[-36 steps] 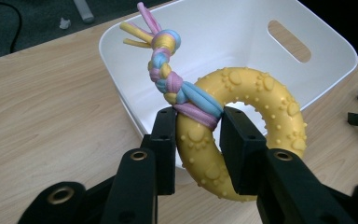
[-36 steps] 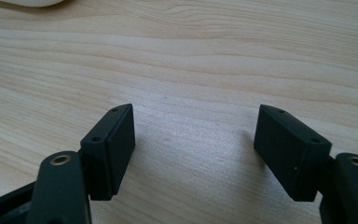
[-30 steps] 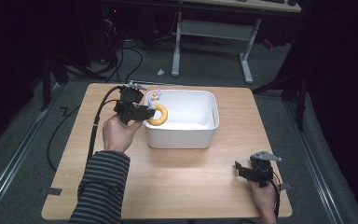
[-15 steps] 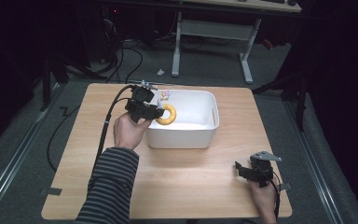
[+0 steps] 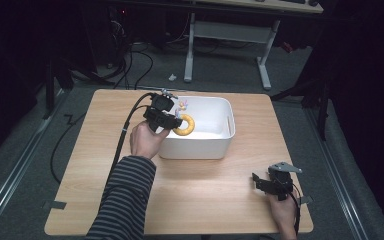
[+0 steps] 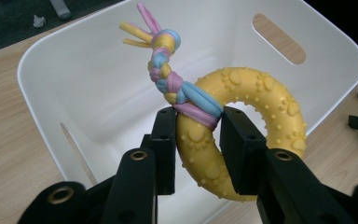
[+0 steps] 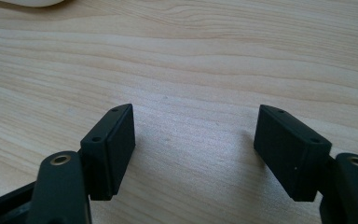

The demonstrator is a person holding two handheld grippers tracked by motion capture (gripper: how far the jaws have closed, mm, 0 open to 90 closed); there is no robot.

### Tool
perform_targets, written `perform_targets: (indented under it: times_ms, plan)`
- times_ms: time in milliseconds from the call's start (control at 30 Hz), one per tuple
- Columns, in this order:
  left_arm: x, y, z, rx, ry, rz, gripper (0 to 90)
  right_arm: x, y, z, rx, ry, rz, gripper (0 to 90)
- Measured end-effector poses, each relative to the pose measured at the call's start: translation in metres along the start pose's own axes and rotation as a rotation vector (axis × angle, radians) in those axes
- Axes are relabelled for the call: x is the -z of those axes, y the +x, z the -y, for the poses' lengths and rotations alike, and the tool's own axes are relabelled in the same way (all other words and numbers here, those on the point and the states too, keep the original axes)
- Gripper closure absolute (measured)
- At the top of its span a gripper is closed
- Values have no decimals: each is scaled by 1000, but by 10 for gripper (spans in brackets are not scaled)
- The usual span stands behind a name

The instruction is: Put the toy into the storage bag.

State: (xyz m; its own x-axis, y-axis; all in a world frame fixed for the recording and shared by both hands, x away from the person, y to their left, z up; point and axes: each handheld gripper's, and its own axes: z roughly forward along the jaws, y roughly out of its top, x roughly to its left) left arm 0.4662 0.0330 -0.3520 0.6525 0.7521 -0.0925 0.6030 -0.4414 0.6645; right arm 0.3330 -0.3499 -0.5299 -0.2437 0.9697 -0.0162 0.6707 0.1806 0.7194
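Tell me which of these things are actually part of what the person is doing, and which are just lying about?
In use: left gripper, shut on the yellow ring toy with its braided rope, held over the white bin.

Idle: right gripper, open on the bare wooden table; cables on the floor.

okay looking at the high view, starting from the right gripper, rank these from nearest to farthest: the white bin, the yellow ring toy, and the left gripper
1. White bin: up and to the left of the right gripper, at the table's middle.
2. Yellow ring toy: over the bin's left part, clamped by the left gripper.
3. Left gripper: at the bin's left rim; its body lies farther left than the toy.
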Motion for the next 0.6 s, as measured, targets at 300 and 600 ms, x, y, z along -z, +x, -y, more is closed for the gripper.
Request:
perform_targets:
  times_ms: [300,600]
  plan:
    - [-14,-2,-2,-5,26,-1,674,0,0,0,0,0,0,294]
    - [-27,-3,-2,-10,47,-5,673,0,0,0,0,0,0,293]
